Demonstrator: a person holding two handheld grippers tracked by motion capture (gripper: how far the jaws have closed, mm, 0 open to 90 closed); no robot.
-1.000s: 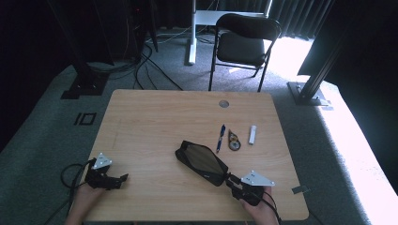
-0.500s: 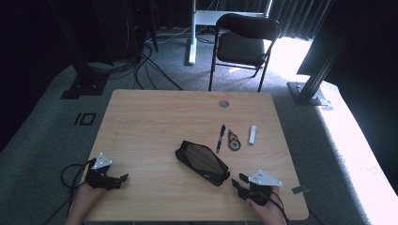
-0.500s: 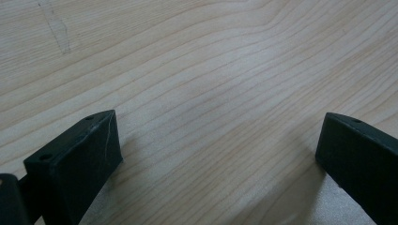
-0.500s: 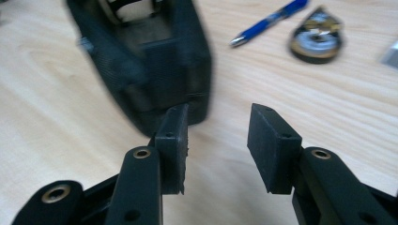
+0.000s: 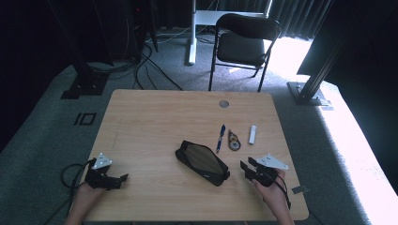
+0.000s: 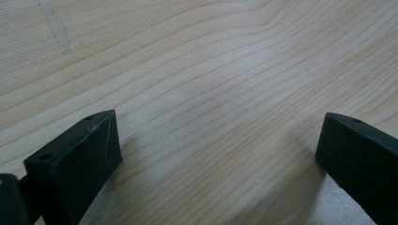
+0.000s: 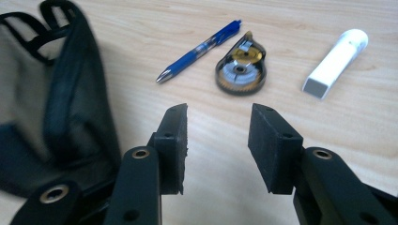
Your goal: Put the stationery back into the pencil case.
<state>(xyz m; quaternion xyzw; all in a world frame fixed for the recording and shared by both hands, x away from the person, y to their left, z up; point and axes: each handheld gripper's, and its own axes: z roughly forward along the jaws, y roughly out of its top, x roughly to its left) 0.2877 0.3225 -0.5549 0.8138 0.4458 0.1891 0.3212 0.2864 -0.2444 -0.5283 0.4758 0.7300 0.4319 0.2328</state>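
A black mesh zip pouch is seen lying mid-table; beyond it, a blue pen, a round correction-tape dispenser and a white stick. The right gripper, fingers just parted and empty, is held beside it; the left gripper, fingers spread, is kept well apart. The pouch's contents cannot be told.

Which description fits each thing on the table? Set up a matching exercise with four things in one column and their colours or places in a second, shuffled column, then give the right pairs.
Things:
1. pen
2. pouch
3. correction tape
4. small stick

Descriptions:
A. white, farthest right of the small items in the high view
B. black, with a mesh side
C. blue, with a silver tip
D. rounded and see-through, gears inside, between pen and stick

Pairs: 1-C, 2-B, 3-D, 4-A
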